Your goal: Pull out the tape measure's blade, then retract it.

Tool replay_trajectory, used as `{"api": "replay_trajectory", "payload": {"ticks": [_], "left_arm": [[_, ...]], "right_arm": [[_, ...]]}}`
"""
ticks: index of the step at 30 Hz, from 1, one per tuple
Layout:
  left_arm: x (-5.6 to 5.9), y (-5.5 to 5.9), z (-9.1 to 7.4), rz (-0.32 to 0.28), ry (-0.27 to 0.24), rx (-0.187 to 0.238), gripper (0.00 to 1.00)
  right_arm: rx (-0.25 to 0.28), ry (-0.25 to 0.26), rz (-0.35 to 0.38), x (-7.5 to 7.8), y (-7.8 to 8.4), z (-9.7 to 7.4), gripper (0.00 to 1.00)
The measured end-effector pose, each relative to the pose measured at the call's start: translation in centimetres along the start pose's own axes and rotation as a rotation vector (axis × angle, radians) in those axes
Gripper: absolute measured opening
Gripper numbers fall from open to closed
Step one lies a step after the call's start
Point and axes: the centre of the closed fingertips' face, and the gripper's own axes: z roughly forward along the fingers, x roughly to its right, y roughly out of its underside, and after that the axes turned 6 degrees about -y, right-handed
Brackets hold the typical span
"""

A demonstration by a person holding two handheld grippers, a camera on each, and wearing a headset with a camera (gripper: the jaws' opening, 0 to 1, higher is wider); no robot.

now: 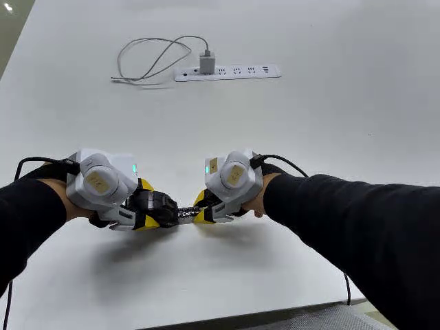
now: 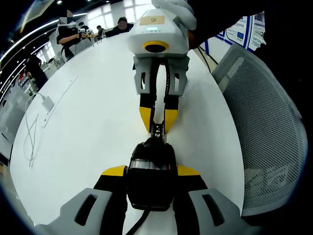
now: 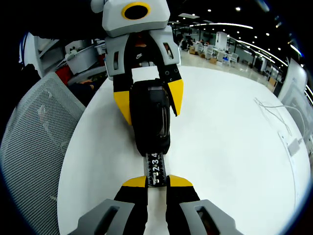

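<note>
A black tape measure case (image 1: 155, 207) sits between the yellow-tipped jaws of my left gripper (image 1: 146, 211), which is shut on it just above the white table. In the left gripper view the case (image 2: 152, 174) lies gripped between the jaws of that gripper (image 2: 152, 171). A short stretch of numbered blade (image 1: 186, 212) runs from the case to my right gripper (image 1: 204, 210), shut on its end. In the right gripper view the blade (image 3: 155, 168) reaches from the case (image 3: 150, 116) into the shut right gripper (image 3: 156, 181).
A white power strip (image 1: 230, 71) with a plugged charger (image 1: 207, 62) and looped grey cable (image 1: 151, 58) lies at the far side of the white table (image 1: 309, 130). A mesh chair (image 2: 264, 127) stands by the table's near edge. People sit in the background.
</note>
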Motion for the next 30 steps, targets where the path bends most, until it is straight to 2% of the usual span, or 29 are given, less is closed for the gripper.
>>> {"api": "replay_trajectory", "payload": {"ticks": [30], "left_arm": [[-0.1,0.1,0.1,0.008,-0.005,-0.013,0.31]], "right_arm": [[0.003,-0.004,0.025,0.0,1.1,-0.9,0.09]]}}
